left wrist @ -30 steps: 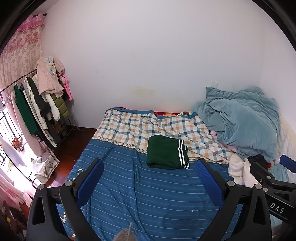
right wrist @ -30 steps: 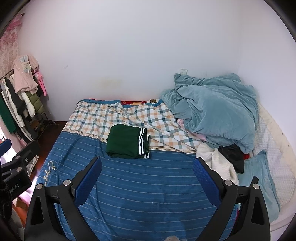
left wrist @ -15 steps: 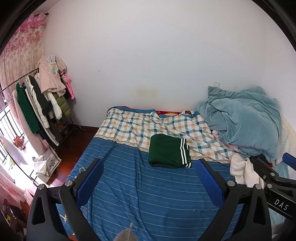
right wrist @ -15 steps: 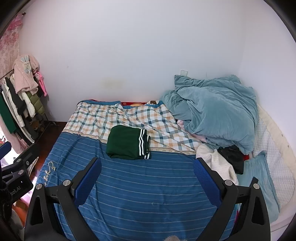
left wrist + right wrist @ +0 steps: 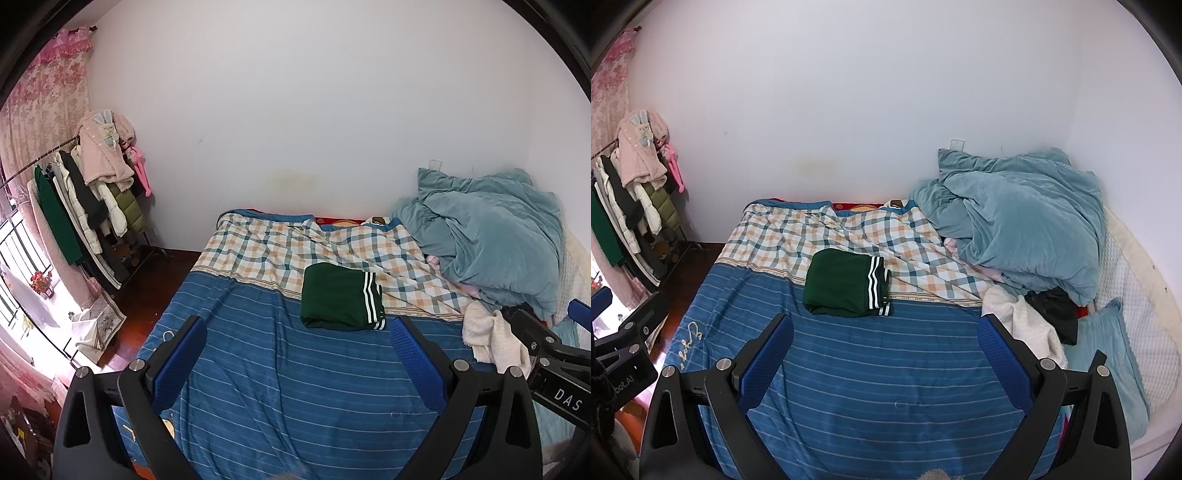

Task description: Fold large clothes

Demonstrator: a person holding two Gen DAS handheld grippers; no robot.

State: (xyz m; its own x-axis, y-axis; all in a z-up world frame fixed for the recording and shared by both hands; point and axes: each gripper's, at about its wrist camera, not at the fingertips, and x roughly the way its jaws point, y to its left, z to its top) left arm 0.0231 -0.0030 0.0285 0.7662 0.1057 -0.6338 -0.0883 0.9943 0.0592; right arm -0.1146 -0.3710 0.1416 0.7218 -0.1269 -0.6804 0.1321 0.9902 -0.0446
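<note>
White letters "DAS" show on the black body of the right gripper (image 5: 546, 343) where it pokes in at the side of the left camera's picture, and part of a word ending in "bot.AI" shows on the left gripper (image 5: 624, 339) in the right camera's picture. Gold curly writing (image 5: 690, 339) is sewn on the blue striped sheet (image 5: 886, 369), but it cannot be read. The bed fills a small room with white walls. The green folded clothes (image 5: 341, 295) with white stripes lie flat in the middle of the bed, right where the blue sheet meets the checked sheet (image 5: 295, 243). Both claws hang above the bed with their blue fingers spread wide apart and nothing in them. Only the left camera shows the bright window (image 5: 22, 266) beside the clothes rack (image 5: 74, 206). Only the right camera shows the blue pillow (image 5: 1108, 354) and black cloth (image 5: 1052, 306) below the big blue blanket (image 5: 1027, 214).
</note>
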